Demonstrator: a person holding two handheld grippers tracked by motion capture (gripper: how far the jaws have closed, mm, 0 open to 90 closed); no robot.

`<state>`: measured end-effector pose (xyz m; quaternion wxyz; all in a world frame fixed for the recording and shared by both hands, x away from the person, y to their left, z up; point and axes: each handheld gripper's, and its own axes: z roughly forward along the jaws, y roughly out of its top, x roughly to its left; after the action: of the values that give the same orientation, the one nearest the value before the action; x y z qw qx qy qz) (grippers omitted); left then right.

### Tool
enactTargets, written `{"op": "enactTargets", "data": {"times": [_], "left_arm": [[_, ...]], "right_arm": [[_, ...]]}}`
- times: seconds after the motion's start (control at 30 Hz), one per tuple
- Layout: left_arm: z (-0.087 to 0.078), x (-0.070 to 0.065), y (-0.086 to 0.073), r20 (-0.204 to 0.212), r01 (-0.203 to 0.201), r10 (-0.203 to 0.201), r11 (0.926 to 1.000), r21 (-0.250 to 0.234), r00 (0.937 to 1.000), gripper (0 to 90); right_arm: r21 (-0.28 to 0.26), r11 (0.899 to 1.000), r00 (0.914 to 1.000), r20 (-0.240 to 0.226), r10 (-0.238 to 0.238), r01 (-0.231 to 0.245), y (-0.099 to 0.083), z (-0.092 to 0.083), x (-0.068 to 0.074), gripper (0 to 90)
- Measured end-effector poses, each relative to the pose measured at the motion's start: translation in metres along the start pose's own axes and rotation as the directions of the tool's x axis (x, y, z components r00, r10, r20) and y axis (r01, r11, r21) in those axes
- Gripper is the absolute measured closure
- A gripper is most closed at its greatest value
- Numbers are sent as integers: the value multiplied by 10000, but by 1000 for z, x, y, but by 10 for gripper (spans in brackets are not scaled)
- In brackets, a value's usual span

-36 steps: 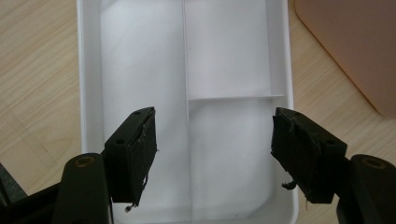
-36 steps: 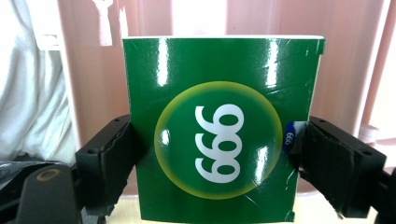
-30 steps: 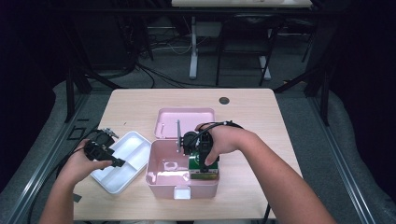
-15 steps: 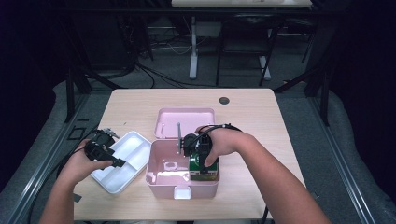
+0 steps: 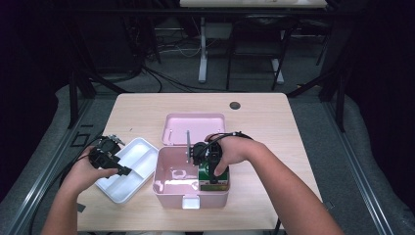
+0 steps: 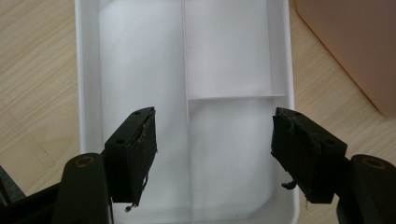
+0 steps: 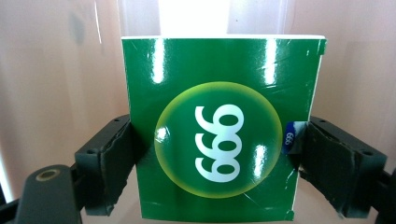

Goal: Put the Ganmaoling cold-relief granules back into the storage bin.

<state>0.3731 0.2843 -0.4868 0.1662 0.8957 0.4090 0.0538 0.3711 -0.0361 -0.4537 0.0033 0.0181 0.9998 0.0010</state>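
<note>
Right hand-held gripper (image 7: 212,154) is down inside the pink box (image 5: 171,188), at its right end — jaws clamped on the two side edges of a green packet (image 7: 219,126) printed with white digits in a yellow-green circle. Packet sits upright against the box's right wall. The pink lid (image 5: 193,128) lies flat on the worktop (image 5: 274,122), just beyond the box.

Left hand-held gripper (image 6: 215,154) hovers over the near-left part of the white divided tray (image 6: 88,70) — jaws wide apart, nothing between them. Tray lies just left of the box, its compartments bare. A small dark disc (image 5: 235,105) lies far on the worktop.
</note>
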Motion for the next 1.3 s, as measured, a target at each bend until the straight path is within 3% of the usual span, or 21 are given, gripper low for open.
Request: {"op": "enactTargets", "data": {"times": [1.1,1.3], "left_arm": [[2,-1,1,-1,-86,86,10000,48,10000,314],[2,-1,1,-13,-87,87,9999,76,10000,314]], "right_arm": [[19,9992,9988,-290,395,-395,-1,22,-6,148],[-27,9985,9981,-299,537,-538,-5,15,-7,153]]}}
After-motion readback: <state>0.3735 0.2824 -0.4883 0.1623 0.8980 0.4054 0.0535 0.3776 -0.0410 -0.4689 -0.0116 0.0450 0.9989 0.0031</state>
